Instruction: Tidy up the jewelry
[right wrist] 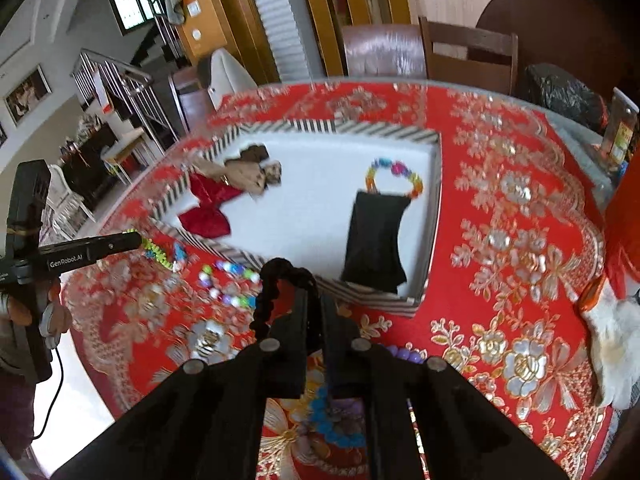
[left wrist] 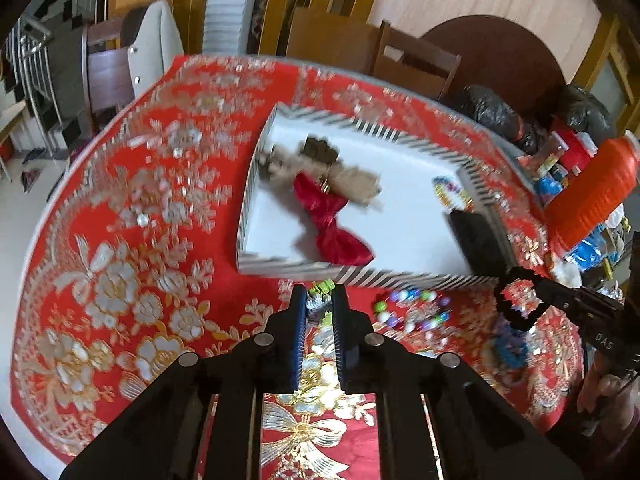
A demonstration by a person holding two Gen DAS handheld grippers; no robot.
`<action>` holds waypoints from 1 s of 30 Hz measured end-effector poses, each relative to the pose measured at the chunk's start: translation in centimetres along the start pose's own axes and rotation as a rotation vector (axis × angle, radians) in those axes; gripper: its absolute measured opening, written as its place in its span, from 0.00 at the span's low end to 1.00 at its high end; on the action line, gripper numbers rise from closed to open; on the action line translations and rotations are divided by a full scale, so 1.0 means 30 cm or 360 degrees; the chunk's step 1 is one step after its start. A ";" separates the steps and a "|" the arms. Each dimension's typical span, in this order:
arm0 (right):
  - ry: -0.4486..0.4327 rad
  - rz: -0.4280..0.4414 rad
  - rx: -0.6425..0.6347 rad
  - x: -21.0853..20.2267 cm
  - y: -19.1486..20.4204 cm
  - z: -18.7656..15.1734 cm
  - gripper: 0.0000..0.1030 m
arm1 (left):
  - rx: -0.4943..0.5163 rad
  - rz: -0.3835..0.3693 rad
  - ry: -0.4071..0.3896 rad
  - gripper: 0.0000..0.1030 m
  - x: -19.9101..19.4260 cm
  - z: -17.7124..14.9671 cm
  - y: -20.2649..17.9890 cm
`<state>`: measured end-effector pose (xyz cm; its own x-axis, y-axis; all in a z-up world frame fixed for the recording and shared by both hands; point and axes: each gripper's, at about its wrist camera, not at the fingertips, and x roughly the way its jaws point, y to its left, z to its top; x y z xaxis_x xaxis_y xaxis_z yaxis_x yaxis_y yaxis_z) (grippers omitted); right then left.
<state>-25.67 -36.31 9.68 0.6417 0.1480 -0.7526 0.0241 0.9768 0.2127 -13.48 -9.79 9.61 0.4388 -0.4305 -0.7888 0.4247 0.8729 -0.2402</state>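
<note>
A striped-rim white tray (left wrist: 280,267) (right wrist: 434,200) on the red tablecloth holds a red bow (left wrist: 330,216) (right wrist: 208,206), a tan bow (left wrist: 352,180) (right wrist: 250,172), a black pouch (left wrist: 482,240) (right wrist: 376,236) and a colourful bead bracelet (left wrist: 450,190) (right wrist: 394,176). My left gripper (left wrist: 320,300) is shut on a green and silver hair piece (left wrist: 322,292) (right wrist: 158,250) just in front of the tray. My right gripper (right wrist: 310,284) (left wrist: 532,284) is shut on a black scrunchie ring (right wrist: 266,296) (left wrist: 516,300), held above the cloth.
Loose pastel beads (left wrist: 412,308) (right wrist: 230,284) lie in front of the tray. Blue and purple beaded pieces (right wrist: 332,420) lie under my right gripper. An orange-red container (left wrist: 592,196) and clutter stand at the right edge. Chairs (right wrist: 468,52) stand behind the table.
</note>
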 end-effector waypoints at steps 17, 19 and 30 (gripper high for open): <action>-0.0095 -0.0023 -0.0041 -0.077 0.015 0.075 0.06 | 0.0207 0.0066 -0.0193 0.16 -0.130 0.135 -0.170; -0.0103 -0.0028 -0.0047 -0.082 0.015 0.084 0.06 | 0.0230 0.0068 -0.0201 0.16 -0.127 0.143 -0.189; -0.0111 -0.0084 -0.0069 -0.063 0.002 0.136 0.06 | 0.0278 0.0036 -0.0171 0.16 -0.059 0.183 -0.265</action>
<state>-23.75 -37.18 13.66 0.6923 0.0863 -0.7164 0.0275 0.9890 0.1457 -13.29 -17.23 16.02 0.5277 -0.4414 -0.7258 0.5406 0.8335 -0.1139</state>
